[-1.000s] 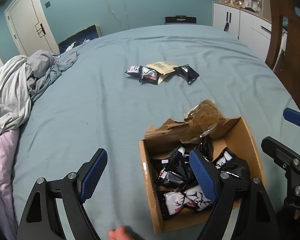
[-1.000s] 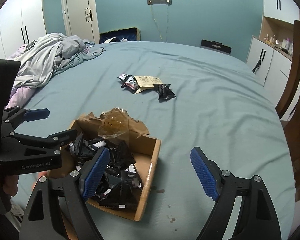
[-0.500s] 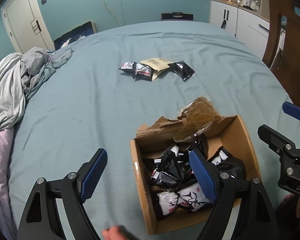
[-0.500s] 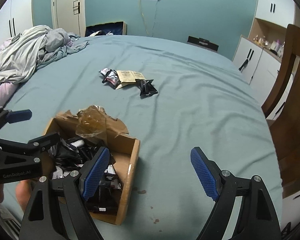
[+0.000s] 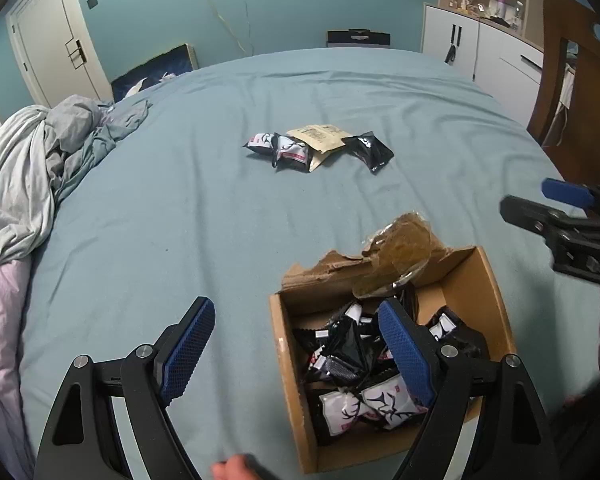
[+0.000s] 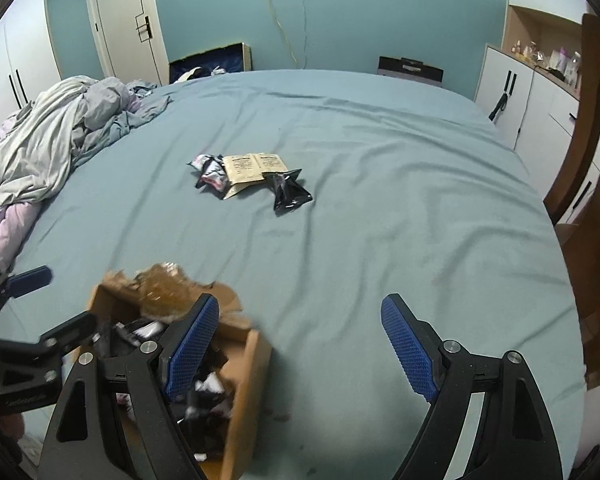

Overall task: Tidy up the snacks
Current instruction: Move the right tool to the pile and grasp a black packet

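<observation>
A bed (image 5: 228,216) covered in a blue-green sheet fills both views. A heap of grey bedding (image 5: 32,168) lies along its left edge, with a lilac quilt (image 5: 0,340) under it at the near left. A wooden chair (image 5: 572,80) stands at the right side of the bed, and white cabinets (image 6: 540,104) line the far right wall. A white door (image 6: 124,24) is in the far left wall.

A cardboard box (image 5: 286,364) sits on the sheet at the near edge, open at the top, its far flap torn and a crumpled piece of brown tape (image 5: 400,240) standing up from that flap. Inside it is a jumble of packets (image 5: 352,356), mostly black, with a white one printed with antlers at the near side.

Well apart from the box, toward the middle of the bed, lies a small cluster of snacks: two white-and-black packets on the left, a tan pouch (image 5: 320,140) in the middle partly overlapping them, and a black packet (image 5: 372,152) on the right touching the pouch.

The left gripper (image 5: 296,344) has its fingers spread wide and empty; its right finger hangs over the box, its left finger over bare sheet. The right gripper (image 6: 300,344) is likewise spread wide and empty, its left finger over the box's right side, its right finger over bare sheet.
</observation>
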Demonstrator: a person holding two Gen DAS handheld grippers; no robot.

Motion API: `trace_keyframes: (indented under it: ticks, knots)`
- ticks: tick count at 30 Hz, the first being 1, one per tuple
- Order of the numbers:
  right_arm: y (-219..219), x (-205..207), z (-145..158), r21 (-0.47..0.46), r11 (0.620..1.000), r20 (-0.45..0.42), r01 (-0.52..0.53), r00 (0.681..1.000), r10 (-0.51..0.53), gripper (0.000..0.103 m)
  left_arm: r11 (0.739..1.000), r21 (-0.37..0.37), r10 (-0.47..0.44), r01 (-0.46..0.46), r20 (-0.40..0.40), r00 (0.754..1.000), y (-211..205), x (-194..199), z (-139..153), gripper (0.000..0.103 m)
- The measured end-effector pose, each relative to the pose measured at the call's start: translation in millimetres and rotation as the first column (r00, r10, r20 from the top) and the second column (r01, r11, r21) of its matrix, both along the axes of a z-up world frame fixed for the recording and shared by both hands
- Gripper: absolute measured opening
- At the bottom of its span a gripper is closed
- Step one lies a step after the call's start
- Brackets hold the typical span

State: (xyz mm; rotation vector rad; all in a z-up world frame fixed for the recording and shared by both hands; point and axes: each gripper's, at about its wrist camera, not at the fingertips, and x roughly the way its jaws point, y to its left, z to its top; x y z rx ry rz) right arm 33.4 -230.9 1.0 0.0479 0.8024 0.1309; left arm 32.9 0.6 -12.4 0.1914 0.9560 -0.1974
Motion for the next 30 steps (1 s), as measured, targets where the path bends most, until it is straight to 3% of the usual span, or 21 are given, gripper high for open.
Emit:
trace_keyframes:
  ticks: [9, 20, 25, 30]
  knots:
    - [-11.2, 58.4, -26.3, -0.054, 0.998, -0.065, 0.031, 0.997, -0.034, 0.083, 0.999, -0.02, -0.028, 0.028, -0.034, 0.999, -3.0, 4.3, -0.4, 0.085]
    - [-12.6, 112.1, -49.6, -0.049, 0.999, -0.068, 0.005, 0.998, -0.009, 0.083, 0.997, -0.065, -0.04, 0.034, -0.094, 0.995, -3.1, 13.6, -6.6, 0.085]
    - [-22.4, 136.2, -51.6, 0.08, 0.997, -0.074, -0.009, 0.997, 0.015, 0.083, 0.998, -0.065, -0.033, 0.026, -0.103, 0.994, -2.9, 15.8, -8.8, 0.085]
    - [-19.2, 173.7, -67.6, 0.137, 0.99, -0.127, -0.018, 0.991, 0.036, 0.083, 0.997, -0.075, -0.031, 0.022, -0.117, 0.993, -1.3, 16.4, -11.9, 0.085]
